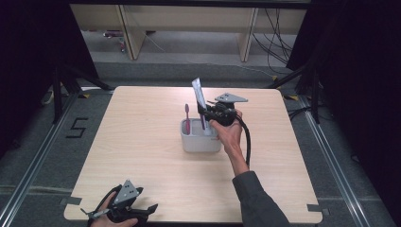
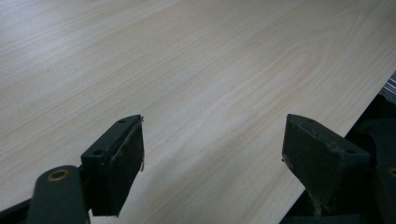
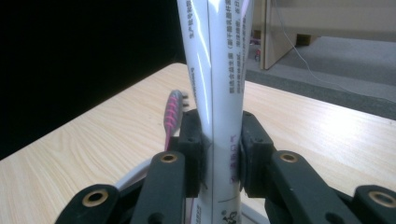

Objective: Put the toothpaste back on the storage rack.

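Note:
A grey cup-like holder (image 1: 200, 137) stands near the middle of the wooden table (image 1: 142, 142). A pink toothbrush (image 1: 187, 118) stands upright in it, its head also in the right gripper view as a pink toothbrush (image 3: 172, 113). My right gripper (image 1: 208, 111) is shut on a white toothpaste tube (image 1: 199, 97), upright with its lower end over the holder. Both pads press the toothpaste tube (image 3: 219, 79) in the right gripper view, where my right gripper (image 3: 220, 156) points across the table. My left gripper (image 1: 142, 212) rests at the table's near-left edge, open and empty, seen as left gripper (image 2: 212, 154) over bare wood.
Wooden furniture legs (image 1: 130, 33) and loose cables (image 1: 279, 42) lie on the floor beyond the table. Dark stands (image 1: 61, 85) flank the far corners. The table edge (image 2: 364, 107) runs just right of the left gripper.

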Demonstrator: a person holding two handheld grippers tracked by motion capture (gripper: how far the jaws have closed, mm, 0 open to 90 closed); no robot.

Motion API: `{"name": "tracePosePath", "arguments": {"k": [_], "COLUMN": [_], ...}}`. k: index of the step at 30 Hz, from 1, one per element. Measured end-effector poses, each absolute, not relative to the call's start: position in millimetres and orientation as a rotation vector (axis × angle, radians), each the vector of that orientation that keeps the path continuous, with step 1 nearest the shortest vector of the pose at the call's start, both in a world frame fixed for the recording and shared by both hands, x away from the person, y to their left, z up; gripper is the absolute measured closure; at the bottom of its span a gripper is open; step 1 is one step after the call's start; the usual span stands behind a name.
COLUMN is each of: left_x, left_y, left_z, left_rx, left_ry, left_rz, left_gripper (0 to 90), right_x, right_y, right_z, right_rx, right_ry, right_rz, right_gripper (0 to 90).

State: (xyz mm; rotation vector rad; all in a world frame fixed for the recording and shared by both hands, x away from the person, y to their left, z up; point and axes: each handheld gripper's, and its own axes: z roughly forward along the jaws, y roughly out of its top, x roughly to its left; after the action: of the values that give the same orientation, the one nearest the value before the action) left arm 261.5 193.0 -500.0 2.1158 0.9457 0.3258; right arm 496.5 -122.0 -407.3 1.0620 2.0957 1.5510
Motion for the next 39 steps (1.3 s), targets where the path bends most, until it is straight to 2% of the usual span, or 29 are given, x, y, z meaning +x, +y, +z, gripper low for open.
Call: {"name": "tracePosePath", "arguments": {"k": [21,39], "left_x": [261.8,261.6], "left_y": [191.8,191.2], "left_z": [-501.5,-501.5], "left_rx": [2.12,2.123], "left_ry": [0.943,0.946], "left_rz": [0.319,0.321], "left_gripper": [20.3,20.3], "right_x": [490.4,485.5], "right_y": [-121.3,-122.4], "right_z": [-425.4,-425.6], "right_rx": [1.086,1.055], "right_ry": [2.165,2.23], "right_rz": [1.484,1.388], "right_gripper": [74.0,73.8]}}
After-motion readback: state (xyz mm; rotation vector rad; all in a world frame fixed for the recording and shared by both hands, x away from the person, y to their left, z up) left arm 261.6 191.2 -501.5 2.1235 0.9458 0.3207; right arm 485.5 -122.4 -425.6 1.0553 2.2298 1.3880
